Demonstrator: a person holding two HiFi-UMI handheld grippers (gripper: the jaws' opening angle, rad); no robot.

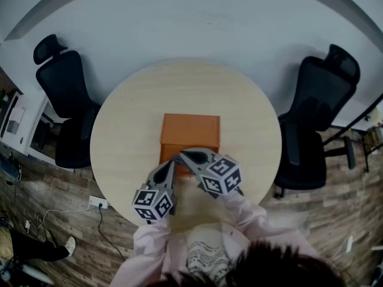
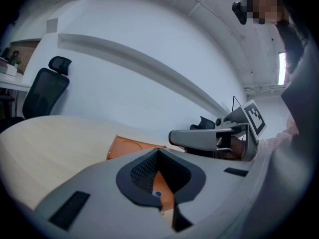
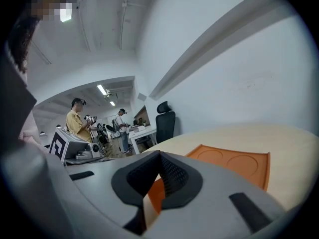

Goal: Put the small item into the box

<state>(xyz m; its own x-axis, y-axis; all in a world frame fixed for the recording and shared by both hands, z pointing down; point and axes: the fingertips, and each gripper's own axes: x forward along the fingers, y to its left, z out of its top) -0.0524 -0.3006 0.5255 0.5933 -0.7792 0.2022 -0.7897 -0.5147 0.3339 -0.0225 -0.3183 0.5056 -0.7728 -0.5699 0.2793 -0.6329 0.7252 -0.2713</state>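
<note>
I stand at the near edge of the round table (image 1: 119, 130), and the orange box (image 1: 190, 130) lies in its middle. Its top is a flat lid with two shallow round shapes pressed in it. The lid is down, so the inside does not show to me.

My left gripper (image 2: 158, 153) and my right gripper (image 3: 159, 156) both point at the near side of the box, close together, with the right one a little farther in. The tips of my left fingers meet. In the gap lower between the pads I see the orange of the box and the small item (image 2: 157, 193), a white piece with a blue spot, just at the edge of one pad. I cannot tell if the pads press on it or if it lies on the box behind them.

My right fingers are closed too, tip against tip. Only orange and a strip of table show through their gap.

Two black chairs stand at the table, one left (image 1: 66, 100) and one right (image 1: 317, 118).
</note>
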